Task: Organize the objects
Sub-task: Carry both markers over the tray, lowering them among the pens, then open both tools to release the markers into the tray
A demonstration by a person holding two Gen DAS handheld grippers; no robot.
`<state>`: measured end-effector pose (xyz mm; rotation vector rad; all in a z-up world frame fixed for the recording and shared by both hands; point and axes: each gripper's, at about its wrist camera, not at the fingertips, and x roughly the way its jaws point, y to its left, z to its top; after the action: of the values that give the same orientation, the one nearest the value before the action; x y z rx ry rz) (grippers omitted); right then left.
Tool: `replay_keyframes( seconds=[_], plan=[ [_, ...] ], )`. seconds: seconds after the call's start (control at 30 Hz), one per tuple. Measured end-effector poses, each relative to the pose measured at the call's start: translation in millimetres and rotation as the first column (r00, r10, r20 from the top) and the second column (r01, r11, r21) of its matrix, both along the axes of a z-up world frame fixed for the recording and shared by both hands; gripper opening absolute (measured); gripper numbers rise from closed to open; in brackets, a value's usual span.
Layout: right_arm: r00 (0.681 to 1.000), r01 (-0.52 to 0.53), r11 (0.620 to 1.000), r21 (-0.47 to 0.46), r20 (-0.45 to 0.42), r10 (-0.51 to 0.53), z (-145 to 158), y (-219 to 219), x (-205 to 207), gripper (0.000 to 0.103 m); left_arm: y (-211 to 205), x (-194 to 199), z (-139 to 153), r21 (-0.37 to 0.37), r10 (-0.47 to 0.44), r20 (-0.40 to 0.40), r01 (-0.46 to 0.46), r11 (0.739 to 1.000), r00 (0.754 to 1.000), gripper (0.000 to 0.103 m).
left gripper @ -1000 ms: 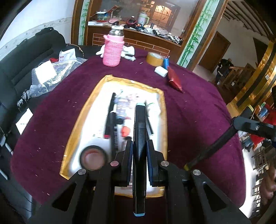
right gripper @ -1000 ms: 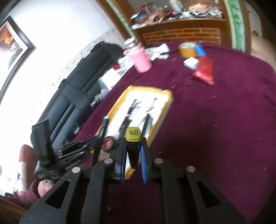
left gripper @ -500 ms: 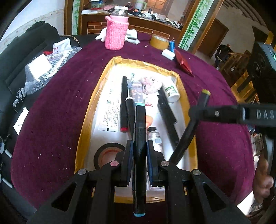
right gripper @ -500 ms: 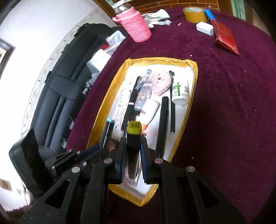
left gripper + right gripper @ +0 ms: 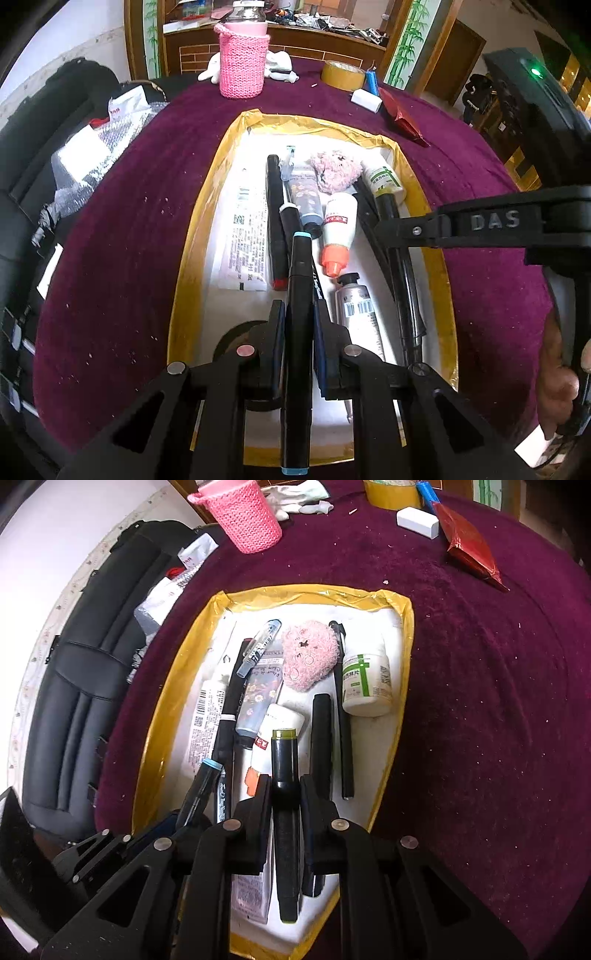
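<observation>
Both grippers hang over the tray (image 5: 207, 206) on the purple-clothed surface (image 5: 122, 236). The left gripper (image 5: 300, 321) has its jaws pinching a black marker with a light blue cap (image 5: 300, 295), held lengthwise above the tray's middle. The right gripper (image 5: 284, 794) pinches a second black marker, olive-capped (image 5: 284, 760), also above the tray, just beside the first. In the tray lie a pink plush (image 5: 308, 657), a white bottle with green label (image 5: 365, 683), a glue bottle with orange tip (image 5: 338, 232), a silver tube (image 5: 358, 314), more black pens and a tape roll (image 5: 236, 336). Beyond the tray stand a pink knitted bottle (image 5: 242, 55), yellow tape (image 5: 341, 75), an eraser (image 5: 417, 522) and a red packet (image 5: 471, 550).
</observation>
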<state>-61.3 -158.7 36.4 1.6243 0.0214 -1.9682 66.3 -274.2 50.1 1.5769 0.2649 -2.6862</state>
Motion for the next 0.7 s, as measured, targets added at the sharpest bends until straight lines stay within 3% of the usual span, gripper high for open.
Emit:
replay_keyframes(
  seconds=[0.37,0.7],
  plan=[
    [0.998,0.057,0.997,0.05,-0.013,-0.057,-11,-9,-12,0.013,-2,-4,-3,-0.012,-0.008,0.002,0.008,1.0,1.0,0.012],
    [0.996,0.084,0.996,0.033,-0.026,-0.083,-4,-6,-14,0.013,-3,-8,-6,0.002,-0.029,0.004,0.029,1.0,1.0,0.012]
  ],
)
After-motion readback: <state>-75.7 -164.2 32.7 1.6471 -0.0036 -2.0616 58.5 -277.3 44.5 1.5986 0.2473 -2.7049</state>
